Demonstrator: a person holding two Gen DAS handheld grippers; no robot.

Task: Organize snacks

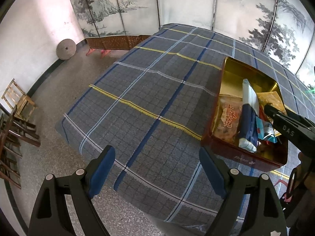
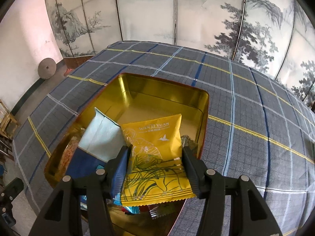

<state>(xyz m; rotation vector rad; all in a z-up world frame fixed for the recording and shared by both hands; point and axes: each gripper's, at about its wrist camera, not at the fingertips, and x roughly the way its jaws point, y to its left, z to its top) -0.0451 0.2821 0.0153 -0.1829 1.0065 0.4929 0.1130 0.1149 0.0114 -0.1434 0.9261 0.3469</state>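
Clamping one yellow snack packet [image 2: 155,155] printed "WAN LI YUAN", the right gripper [image 2: 156,157] holds it over the single gold-lined tin [image 2: 165,90], which sits on the checked tablecloth [image 2: 246,118] at about 12 o'clock from the jaws. One pale blue bag [image 2: 100,135] lies at 10 o'clock. The left gripper [image 1: 157,169] hangs released over bare cloth, nothing between its blue pads; only its view shows the tin's dark red outer wall [image 1: 242,155], a packet with red Chinese characters [image 1: 228,118], and "DAS" on the right gripper's arm [image 1: 288,129].
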